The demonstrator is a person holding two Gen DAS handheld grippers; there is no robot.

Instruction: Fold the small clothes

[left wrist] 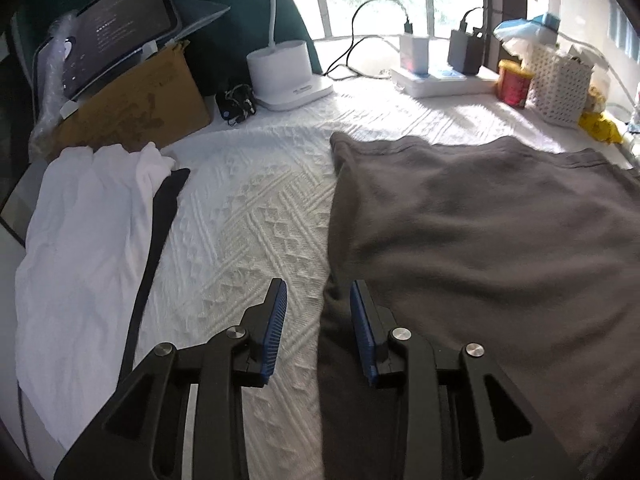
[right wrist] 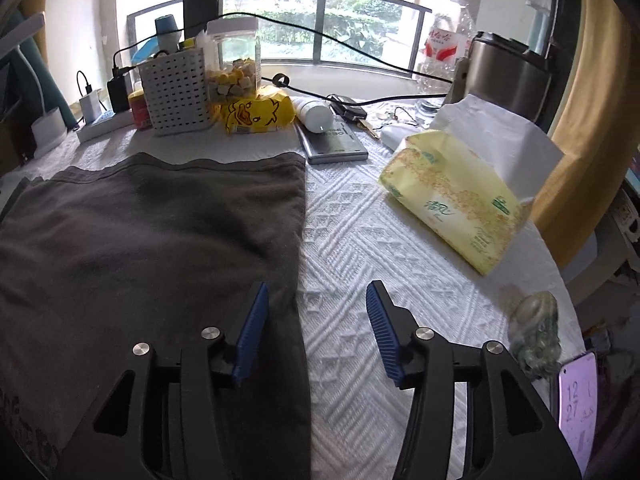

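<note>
A dark grey garment (left wrist: 480,240) lies flat on the white textured table cover (left wrist: 248,216); it also shows in the right wrist view (right wrist: 152,232). My left gripper (left wrist: 318,292) is open and straddles the garment's left edge just above the cloth. My right gripper (right wrist: 316,294) is open and straddles the garment's right edge. Neither holds anything. A white garment (left wrist: 84,232) with a dark strip (left wrist: 160,224) beside it lies at the far left.
A lamp base (left wrist: 284,72), cardboard box (left wrist: 136,108), tablet (left wrist: 120,20) and power strip (left wrist: 436,80) line the back. A white basket (right wrist: 176,88), snack bag (right wrist: 256,114), tissue pack (right wrist: 452,196), metal pot (right wrist: 508,76) and phone (right wrist: 576,404) stand right.
</note>
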